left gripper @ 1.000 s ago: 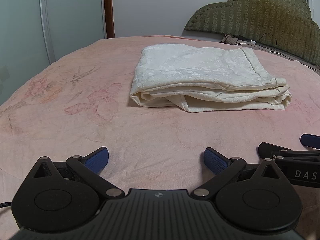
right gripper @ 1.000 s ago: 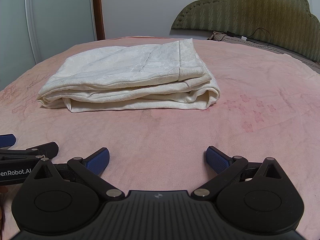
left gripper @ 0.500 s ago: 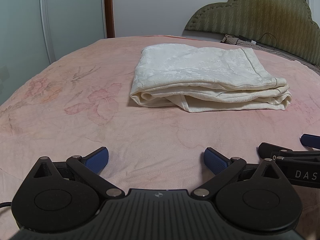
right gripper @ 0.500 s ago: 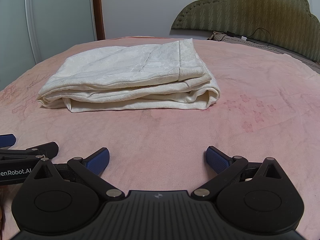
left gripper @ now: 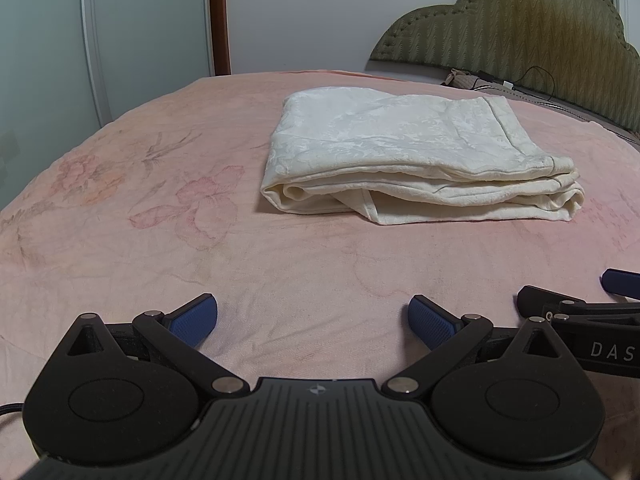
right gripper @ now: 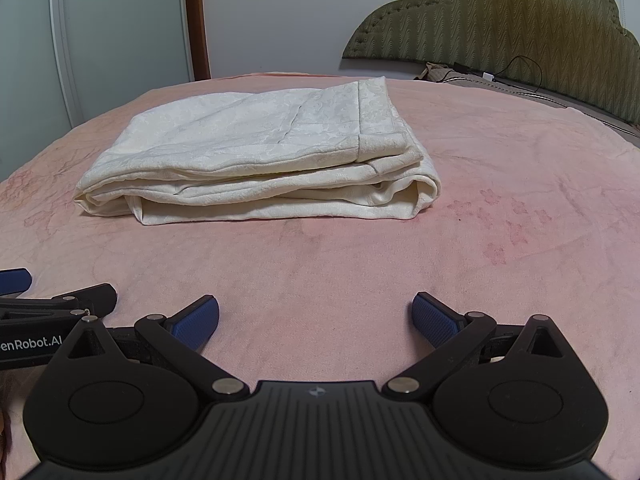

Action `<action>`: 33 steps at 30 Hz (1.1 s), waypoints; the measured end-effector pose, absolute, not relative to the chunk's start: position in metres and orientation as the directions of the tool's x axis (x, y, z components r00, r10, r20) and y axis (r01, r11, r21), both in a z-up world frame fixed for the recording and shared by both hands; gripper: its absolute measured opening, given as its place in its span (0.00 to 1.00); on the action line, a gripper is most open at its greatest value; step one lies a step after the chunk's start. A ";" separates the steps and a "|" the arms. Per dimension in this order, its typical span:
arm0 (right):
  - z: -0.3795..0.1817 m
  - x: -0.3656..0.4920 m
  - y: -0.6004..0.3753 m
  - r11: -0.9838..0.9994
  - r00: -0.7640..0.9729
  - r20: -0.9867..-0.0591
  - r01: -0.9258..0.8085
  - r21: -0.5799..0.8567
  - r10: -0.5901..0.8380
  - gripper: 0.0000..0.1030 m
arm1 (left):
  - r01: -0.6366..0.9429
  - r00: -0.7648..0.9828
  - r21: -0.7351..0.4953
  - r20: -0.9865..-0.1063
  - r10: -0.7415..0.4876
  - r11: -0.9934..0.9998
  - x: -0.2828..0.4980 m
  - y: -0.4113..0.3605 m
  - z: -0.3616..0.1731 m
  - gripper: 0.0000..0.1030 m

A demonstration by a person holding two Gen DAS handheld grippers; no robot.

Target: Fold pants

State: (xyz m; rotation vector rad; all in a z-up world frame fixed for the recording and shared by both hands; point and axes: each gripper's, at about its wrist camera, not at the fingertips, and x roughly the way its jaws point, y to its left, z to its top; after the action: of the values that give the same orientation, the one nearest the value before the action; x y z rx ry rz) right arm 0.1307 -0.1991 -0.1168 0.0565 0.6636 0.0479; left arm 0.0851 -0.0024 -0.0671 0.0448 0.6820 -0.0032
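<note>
Cream-white pants (left gripper: 404, 152) lie folded into a thick rectangular stack on the pink bedspread (left gripper: 160, 240), also seen in the right wrist view (right gripper: 264, 156). My left gripper (left gripper: 313, 318) rests low on the bed in front of the stack, open, its blue pads wide apart and holding nothing. My right gripper (right gripper: 316, 318) sits beside it, open and empty, well short of the pants. Each gripper shows at the edge of the other's view: the right one (left gripper: 592, 312) and the left one (right gripper: 48, 300).
A green padded headboard (left gripper: 520, 40) stands at the back right, with a cable and small items (left gripper: 500, 82) at its foot. Pale wardrobe doors (left gripper: 120, 32) and a white wall lie behind the bed. Pink floral bedspread surrounds the stack.
</note>
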 end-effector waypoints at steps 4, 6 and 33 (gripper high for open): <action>-0.117 0.131 -0.199 0.997 0.787 -0.614 -0.026 0.068 0.063 1.00 | 0.018 0.775 0.037 -0.632 0.009 0.999 0.085 -0.002 -0.067 1.00; -0.117 0.131 -0.199 0.997 0.787 -0.614 -0.026 0.066 0.061 1.00 | 0.021 0.774 0.037 -0.633 0.007 0.999 0.085 -0.002 -0.066 1.00; -0.094 0.081 -0.192 0.997 0.809 -0.583 -0.058 0.057 0.081 1.00 | 0.058 0.810 0.067 -0.586 -0.007 0.996 0.051 -0.003 -0.029 0.99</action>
State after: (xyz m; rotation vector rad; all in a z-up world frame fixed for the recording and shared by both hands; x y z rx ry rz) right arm 0.0811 -0.1923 -0.0943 0.0366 0.6243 0.0743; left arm 0.0513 -0.0027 -0.0291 0.0833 0.6259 -0.0348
